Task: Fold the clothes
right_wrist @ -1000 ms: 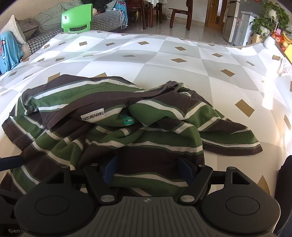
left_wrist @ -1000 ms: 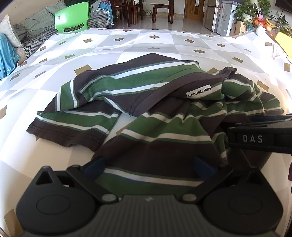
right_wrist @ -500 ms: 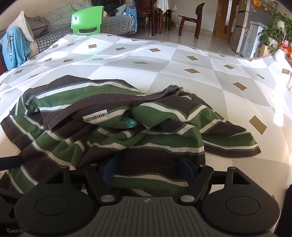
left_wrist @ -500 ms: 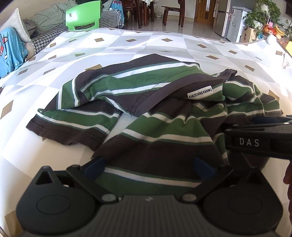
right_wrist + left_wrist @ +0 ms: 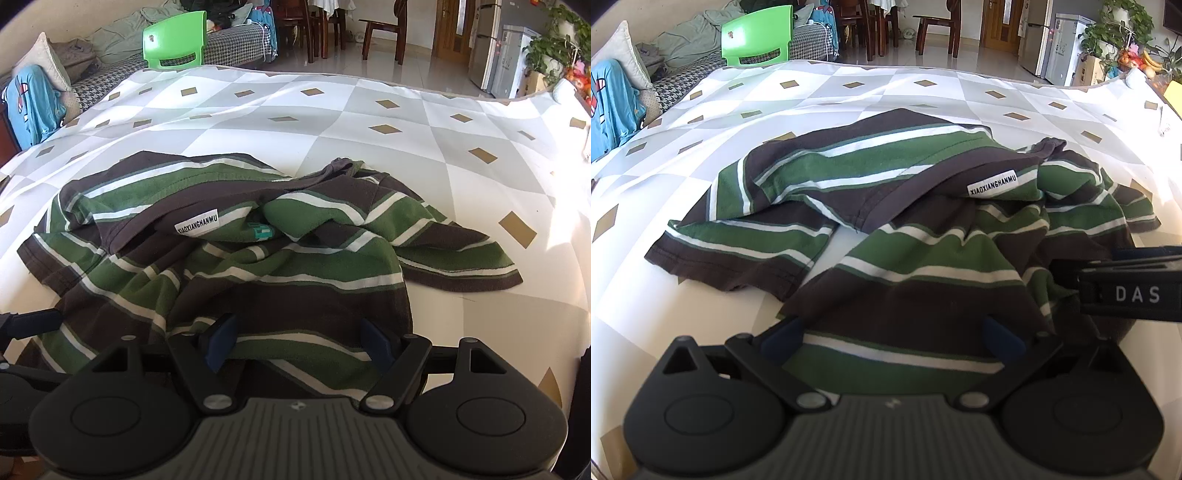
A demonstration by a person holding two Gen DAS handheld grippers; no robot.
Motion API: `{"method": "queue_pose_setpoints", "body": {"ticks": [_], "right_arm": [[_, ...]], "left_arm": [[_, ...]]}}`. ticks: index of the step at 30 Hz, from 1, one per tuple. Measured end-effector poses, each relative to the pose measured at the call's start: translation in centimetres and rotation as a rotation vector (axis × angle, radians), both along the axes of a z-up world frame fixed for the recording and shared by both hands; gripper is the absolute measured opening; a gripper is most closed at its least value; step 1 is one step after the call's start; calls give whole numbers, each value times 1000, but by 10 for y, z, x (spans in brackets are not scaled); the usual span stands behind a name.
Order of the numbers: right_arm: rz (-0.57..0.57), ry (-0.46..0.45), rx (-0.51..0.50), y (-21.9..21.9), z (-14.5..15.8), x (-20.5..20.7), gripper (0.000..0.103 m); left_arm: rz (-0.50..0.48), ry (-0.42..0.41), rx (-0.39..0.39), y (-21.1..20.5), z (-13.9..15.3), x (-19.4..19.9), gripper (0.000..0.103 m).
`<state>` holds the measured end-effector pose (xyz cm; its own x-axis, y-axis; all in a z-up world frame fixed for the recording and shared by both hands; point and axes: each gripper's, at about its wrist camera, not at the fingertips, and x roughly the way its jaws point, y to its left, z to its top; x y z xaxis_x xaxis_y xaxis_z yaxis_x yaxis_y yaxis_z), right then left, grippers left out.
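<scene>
A crumpled T-shirt with green, brown and white stripes lies on the diamond-patterned cover, its white neck label facing up. One sleeve spreads out to the left, and in the right wrist view the other sleeve spreads to the right. My left gripper is open over the shirt's near hem, with cloth lying between its blue pads. My right gripper is also open over the shirt, further right along the same hem. Its black body shows at the left view's right edge.
Bare patterned cover stretches beyond the shirt and to its right. A green plastic chair and a sofa piled with clothes stand past the far left edge, a blue garment beside them. Wooden chairs, a fridge and plants are in the background.
</scene>
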<state>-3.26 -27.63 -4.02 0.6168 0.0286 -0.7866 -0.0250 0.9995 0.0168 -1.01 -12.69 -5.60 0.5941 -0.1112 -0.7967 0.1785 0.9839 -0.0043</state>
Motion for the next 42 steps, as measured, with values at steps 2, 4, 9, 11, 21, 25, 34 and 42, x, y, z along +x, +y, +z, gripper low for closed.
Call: {"method": "queue_pose_setpoints", "body": {"ticks": [2, 4, 9, 11, 21, 25, 34, 42], "right_arm": [[8, 1, -5, -1, 1, -4, 74], [12, -6, -7, -2, 3, -9, 73], [16, -13, -6, -2, 9, -19, 73], [23, 25, -12, -2, 5, -20, 73], [27, 26, -44, 0, -1, -27, 73], [21, 21, -45, 0, -2, -28, 74], [19, -8, -47, 0, -3, -34, 74], [14, -33, -45, -1, -4, -39, 75]], "left_arm": [[0, -1, 0, 0, 0, -1, 103], [-4, 1, 0, 1, 0, -2, 103], [-8, 6, 10, 3, 0, -4, 103], [-11, 8, 12, 3, 0, -5, 103], [-26, 19, 16, 4, 0, -14, 103], [-38, 24, 20, 4, 0, -17, 103], [-61, 31, 24, 3, 0, -22, 103], [-76, 37, 26, 1, 0, -25, 103]]}}
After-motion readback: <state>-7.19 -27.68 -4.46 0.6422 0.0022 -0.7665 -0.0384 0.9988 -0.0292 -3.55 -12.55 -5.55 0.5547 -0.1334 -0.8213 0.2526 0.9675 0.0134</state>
